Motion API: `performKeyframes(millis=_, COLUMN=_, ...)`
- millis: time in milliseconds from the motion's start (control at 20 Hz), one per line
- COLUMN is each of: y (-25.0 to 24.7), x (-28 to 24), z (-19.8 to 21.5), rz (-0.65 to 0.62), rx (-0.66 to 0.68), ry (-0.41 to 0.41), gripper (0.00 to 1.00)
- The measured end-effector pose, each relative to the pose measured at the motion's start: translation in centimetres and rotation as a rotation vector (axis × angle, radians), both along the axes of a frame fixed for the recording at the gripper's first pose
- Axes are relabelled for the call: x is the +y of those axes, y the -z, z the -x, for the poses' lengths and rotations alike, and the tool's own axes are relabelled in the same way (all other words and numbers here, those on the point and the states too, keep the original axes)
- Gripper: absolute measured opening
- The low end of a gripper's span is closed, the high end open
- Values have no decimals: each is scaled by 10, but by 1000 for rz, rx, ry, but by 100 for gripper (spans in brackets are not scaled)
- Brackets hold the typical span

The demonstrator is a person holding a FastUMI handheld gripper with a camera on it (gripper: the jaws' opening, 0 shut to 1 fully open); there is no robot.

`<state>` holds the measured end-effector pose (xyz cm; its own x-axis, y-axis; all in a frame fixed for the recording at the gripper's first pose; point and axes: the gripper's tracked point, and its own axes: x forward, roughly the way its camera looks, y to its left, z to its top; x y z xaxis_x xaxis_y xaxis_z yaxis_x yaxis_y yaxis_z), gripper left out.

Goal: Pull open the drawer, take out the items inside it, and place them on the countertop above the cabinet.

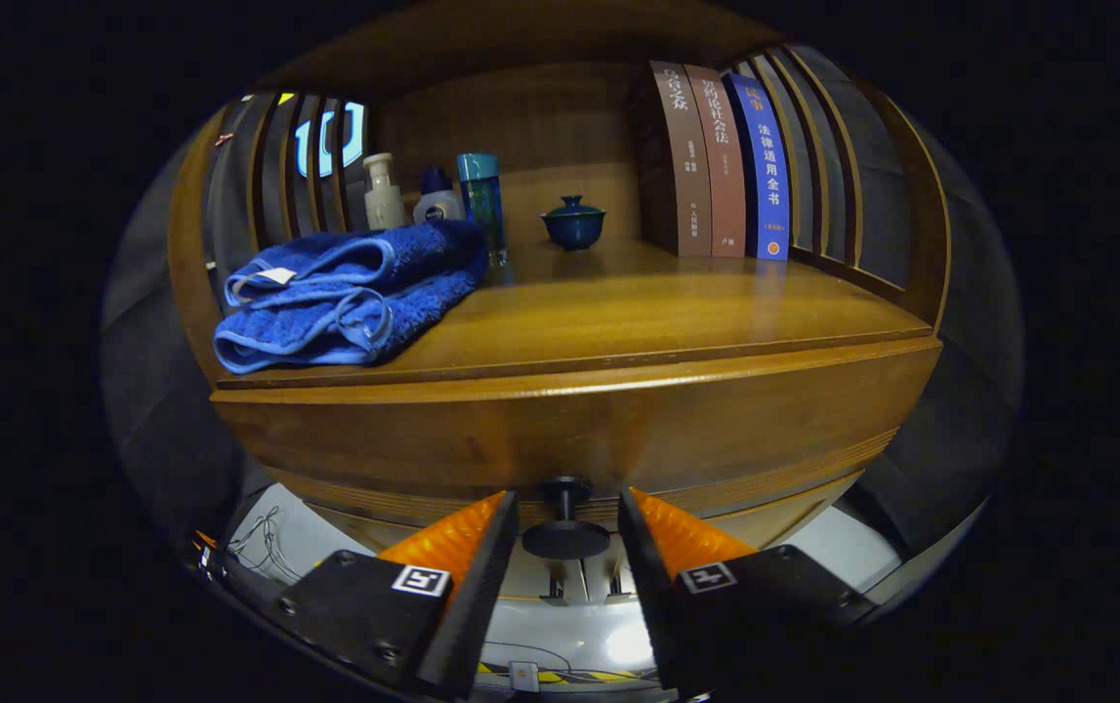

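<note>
Gripper view: drawer knob point(565, 532) between spread claw point(567, 508) fingers.

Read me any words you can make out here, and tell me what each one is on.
"法律适用全书": spine of the blue book.
Brown books: spine titles too blurred to read with certainty.
White bottle: label too small to read.
Gripper, open either side of the drawer knob: square markers, no words.

warm wooden shelf unit point(618, 98) with slatted sides point(818, 146); pale, perhaps glossy, floor point(618, 640) below.
</note>
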<state>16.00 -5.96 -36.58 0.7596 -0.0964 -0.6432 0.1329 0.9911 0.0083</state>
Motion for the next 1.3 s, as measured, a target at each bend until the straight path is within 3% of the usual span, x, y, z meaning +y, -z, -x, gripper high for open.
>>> performKeyframes(millis=300, y=2, x=-1, z=-1, rz=37, rx=5, ry=2, gripper=34)
performKeyframes(millis=550, y=-1, x=0, z=7, rz=26, rx=19, ry=-3, gripper=35)
performKeyframes(millis=1300, y=-27, x=12, z=125, rz=44, rx=125, ry=-18, gripper=34)
